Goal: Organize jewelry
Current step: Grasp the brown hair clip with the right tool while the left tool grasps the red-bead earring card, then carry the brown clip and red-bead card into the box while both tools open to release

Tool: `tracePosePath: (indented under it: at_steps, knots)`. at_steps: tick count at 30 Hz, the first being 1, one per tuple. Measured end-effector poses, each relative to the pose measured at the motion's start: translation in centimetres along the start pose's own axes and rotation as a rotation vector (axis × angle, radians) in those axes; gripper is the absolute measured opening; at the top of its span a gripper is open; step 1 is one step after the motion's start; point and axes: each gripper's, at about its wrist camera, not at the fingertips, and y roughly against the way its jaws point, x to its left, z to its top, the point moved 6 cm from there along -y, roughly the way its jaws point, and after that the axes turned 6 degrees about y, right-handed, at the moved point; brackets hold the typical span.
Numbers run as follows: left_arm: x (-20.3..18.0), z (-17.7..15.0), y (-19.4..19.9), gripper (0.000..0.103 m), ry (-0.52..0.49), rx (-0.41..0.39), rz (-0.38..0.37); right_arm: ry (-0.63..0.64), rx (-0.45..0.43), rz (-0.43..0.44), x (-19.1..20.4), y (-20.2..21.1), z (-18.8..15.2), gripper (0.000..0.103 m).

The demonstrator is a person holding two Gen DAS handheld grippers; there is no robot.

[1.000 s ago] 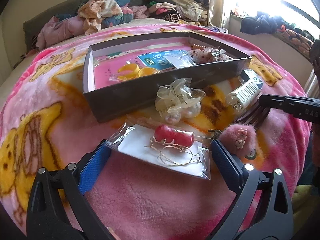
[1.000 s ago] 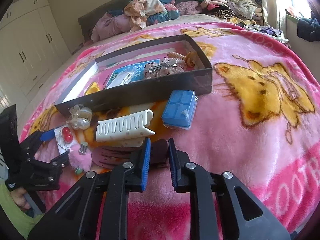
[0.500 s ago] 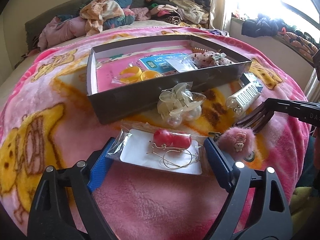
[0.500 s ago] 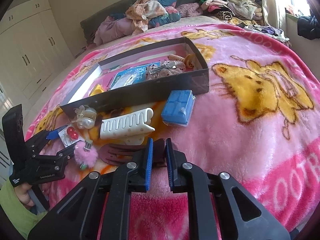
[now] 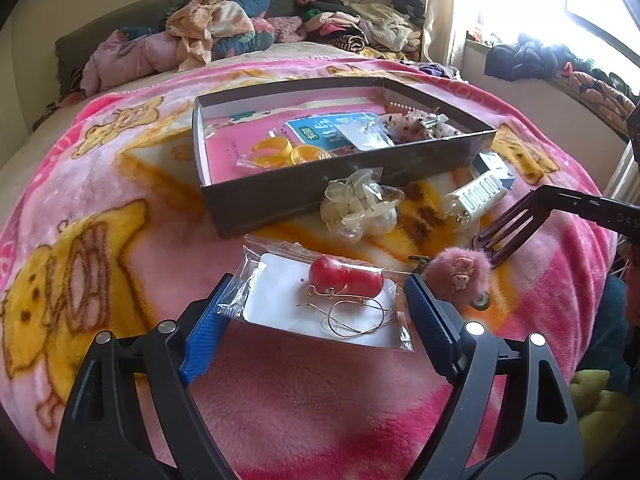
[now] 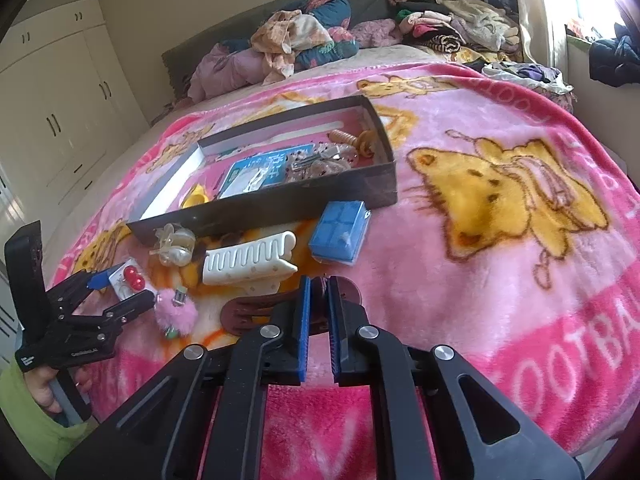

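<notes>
A clear bag of red bead earrings [image 5: 320, 304] on a white card lies on the pink blanket. My left gripper [image 5: 319, 280] straddles it, jaws closing, and the blue pads [image 5: 208, 332] touch the bag's two side edges. In the right wrist view the left gripper [image 6: 120, 290] sits at the far left with the bag [image 6: 128, 280] between its fingers. My right gripper [image 6: 319, 282] is shut on a dark maroon hair clip [image 6: 256, 312]. In the left wrist view the clip's prongs [image 5: 508, 228] hang tilted just above the blanket from the right gripper [image 5: 560, 200].
A shallow dark box [image 5: 280, 200] holding jewelry packets stands beyond. In front of it lie a clear pearl clip [image 5: 360, 208], a white claw clip [image 6: 248, 264], a pink fuzzy clip [image 5: 460, 276] and a blue case [image 6: 340, 232]. Clothes [image 5: 208, 36] pile at the headboard.
The left jaws narrowed onto the earring bag's edges. The right jaws shut fully on the maroon clip and tipped it up off the blanket.
</notes>
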Motion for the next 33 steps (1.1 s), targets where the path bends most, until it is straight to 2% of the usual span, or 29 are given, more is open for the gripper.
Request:
tracePosePath:
  at_steps: [20, 33]
  knots:
    - [-3.7, 3.7, 1.4, 0.075, -0.007, -0.082, -0.078, -0.022, -0.084, -0.043, -2.3, 2.8, 1.2, 0.006]
    - [-5.3, 6.3, 0.0, 0.075, -0.016, -0.109, -0.108, -0.026, -0.15, -0.069, -3.8, 4.3, 4.2, 0.005]
